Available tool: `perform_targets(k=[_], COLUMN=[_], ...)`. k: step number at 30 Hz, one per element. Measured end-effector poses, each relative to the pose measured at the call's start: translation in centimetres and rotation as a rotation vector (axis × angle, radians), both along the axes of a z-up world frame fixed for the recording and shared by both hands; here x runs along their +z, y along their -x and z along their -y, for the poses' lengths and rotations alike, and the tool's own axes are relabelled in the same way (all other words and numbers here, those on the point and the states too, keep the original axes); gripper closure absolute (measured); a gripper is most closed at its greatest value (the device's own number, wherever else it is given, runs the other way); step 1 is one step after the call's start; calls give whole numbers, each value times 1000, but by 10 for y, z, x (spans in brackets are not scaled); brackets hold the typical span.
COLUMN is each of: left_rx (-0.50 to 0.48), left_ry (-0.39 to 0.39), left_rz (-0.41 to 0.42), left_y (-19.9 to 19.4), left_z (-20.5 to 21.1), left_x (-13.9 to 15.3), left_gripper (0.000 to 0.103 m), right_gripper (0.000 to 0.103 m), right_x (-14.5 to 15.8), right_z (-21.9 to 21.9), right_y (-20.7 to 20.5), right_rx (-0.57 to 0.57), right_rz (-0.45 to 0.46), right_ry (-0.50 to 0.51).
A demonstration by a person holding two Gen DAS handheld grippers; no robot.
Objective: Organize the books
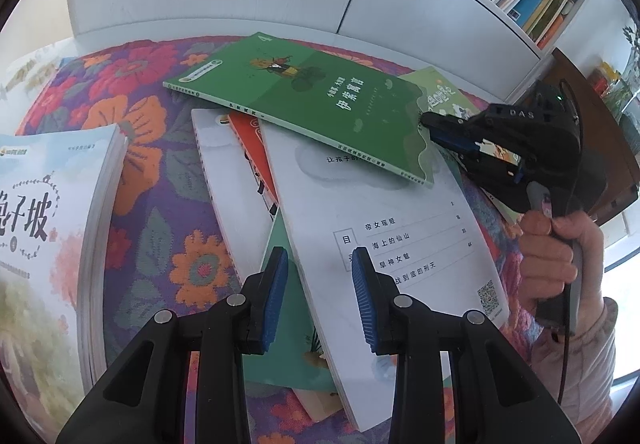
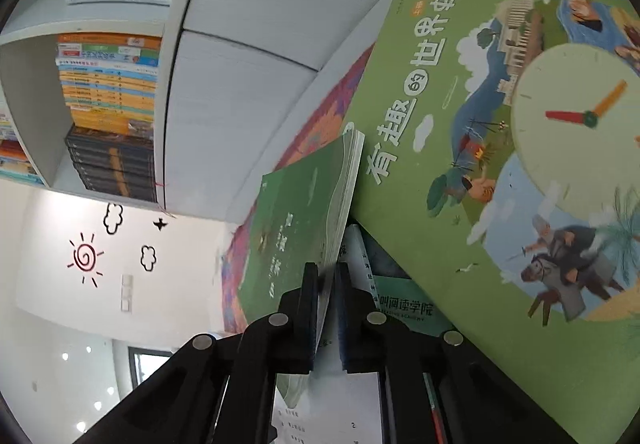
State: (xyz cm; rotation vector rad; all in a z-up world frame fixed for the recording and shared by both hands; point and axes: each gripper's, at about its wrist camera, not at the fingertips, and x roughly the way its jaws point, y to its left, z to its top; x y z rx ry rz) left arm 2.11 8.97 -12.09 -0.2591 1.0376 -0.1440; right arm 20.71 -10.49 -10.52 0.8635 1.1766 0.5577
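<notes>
Loose pile of books on a flower-patterned woven cloth in purple, orange and red, spread over the tabletop.

Right gripper: jaws clenched on the edge of the thin dark-green paperback with white Chinese title. It grips the corner at the wavy-edged end; that book lies uppermost on the pile. In the right wrist view the same green book runs edge-on straight into the narrow slot between the two pads, its page block fanning away from the jaws. A hand in a pale sleeve grips the handle.

Left gripper: jaws part-way apart, nothing between them. It hovers above the white book showing a contents list and QR code, which lies slantwise under the green one.

Beside the held book, a larger light-green picture book with a clock face. A thick pale-blue paperback lies apart at the left. White bookshelf full of upright books behind
</notes>
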Motion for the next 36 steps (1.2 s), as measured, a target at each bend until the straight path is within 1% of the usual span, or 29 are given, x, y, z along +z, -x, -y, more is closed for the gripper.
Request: perform_targets(k=[2,4,7,9,11,13,15,16,17,18,19,20,22,23,25,27,28,29,31,32,34,35,36], left_rx=[3,6,6,6,1,21,64,97,128,169,193,225,271,293,314,309,308,309,293,282,259,251,247], left_ry=[6,16,23,26,24,29,50,59,63,68,80,105,118,117,161,184,181,169,156,153,148,122,71], left_rz=[-4,-4,16,35,52,60,62,67,70,67,64,60,56,46,18,-4,5,14,11,13,11,10,8], left_y=[0,3,12,20,25,24,14,8,2,-8,-12,-20,-30,-34,-46,-54,-56,-57,-63,-65,-69,-69,-70], left_z=[-2,-4,-5,-5,-4,-4,-5,-6,-7,-8,-8,-11,-15,-17,-22,-23,-24,-24,-22,-21,-17,-15,-10], left_x=[0,3,11,18,24,28,30,30,30,29,27,25,20,17,7,0,-1,0,0,1,1,3,5], left_gripper=[72,72,72,72,72,72,72,72,72,72,72,72,72,72,72,73,73,73,73,73,73,72,72], right_gripper=[96,96,97,98,98,98,96,94,85,78,67,64,64,64,64,64,64,64,64,64,63,63,63], right_x=[5,8,10,12,18,22,27,31,37,42,47,54,65,71,80,78,73,70,62,56,44,42,44], right_z=[-1,-1,-1,0,7,15,22,27,35,38,41,42,35,27,4,-24,-39,-50,-78,-88,-99,-100,-103], right_y=[8,19,53,88,125,144,146,143,137,131,122,106,74,57,16,-21,-37,-47,-65,-70,-74,-71,-69], right_rx=[-8,-9,1,30,53,78,96,79,29,3,-19,-40,-18,14,78,168,209,227,275,303,347,348,357], right_rz=[14,8,-6,-8,6,-12,-34,-32,-12,0,8,21,57,82,133,146,141,148,198,202,179,193,208], right_ry=[27,34,22,14,47,44,38,43,53,66,87,103,111,137,239,285,320,365,501,537,556,567,573])
